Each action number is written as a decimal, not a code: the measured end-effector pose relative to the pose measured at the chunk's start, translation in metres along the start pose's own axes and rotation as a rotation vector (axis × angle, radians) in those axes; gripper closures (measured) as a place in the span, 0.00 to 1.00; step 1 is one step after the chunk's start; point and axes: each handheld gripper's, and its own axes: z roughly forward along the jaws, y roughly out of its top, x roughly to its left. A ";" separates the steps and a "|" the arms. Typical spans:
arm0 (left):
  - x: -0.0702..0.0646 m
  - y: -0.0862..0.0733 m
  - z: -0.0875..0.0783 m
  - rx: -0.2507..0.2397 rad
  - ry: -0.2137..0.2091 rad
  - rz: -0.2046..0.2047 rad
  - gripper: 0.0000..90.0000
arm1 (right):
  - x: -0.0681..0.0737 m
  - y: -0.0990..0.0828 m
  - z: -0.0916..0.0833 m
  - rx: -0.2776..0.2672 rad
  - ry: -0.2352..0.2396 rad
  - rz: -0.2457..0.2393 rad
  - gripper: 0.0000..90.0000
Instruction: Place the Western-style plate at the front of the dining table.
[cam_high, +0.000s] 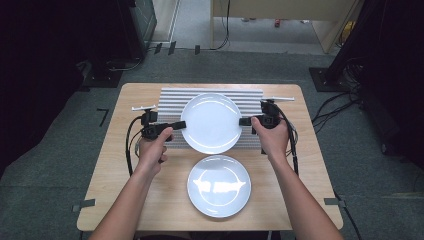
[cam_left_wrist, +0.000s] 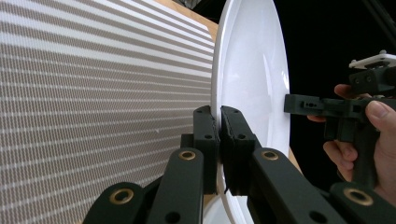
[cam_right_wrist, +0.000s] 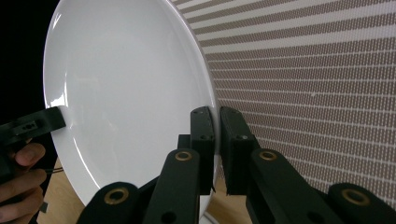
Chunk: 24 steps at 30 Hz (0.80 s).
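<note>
**Thin rim grips on a raised plate**

Nearest the person, a second white plate (cam_high: 219, 185) lies flat on the pale wooden counter (cam_high: 115, 165), glossy and round, just in front of the held one. If the carried plate (cam_high: 211, 123) slips, I judge it would drop onto this one or the ribbed mat (cam_high: 210, 95), and glazed ceramic chips easily.

The left gripper (cam_high: 181, 124) and right gripper (cam_high: 243, 121) each have their fingers (cam_left_wrist: 205, 135) clenched on opposite edges of the carried plate, which sits between them over the mat's near edge. The pinches are narrow, hard black fingers on a smooth, slick rim; uneven hand motion could twist it free.

Farther back, the mat is rectangular, with fine light ridges and a woven-looking grey texture.
</note>
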 end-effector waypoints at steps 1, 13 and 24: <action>0.001 0.004 0.002 0.004 0.003 0.000 0.96 | -0.001 0.003 0.002 0.004 -0.003 0.001 0.95; 0.019 0.024 0.025 0.032 0.034 -0.038 0.96 | -0.015 0.027 0.025 0.027 -0.017 0.036 0.95; 0.038 0.035 0.045 0.049 0.107 -0.059 0.94 | -0.029 0.034 0.051 0.016 -0.013 0.085 0.95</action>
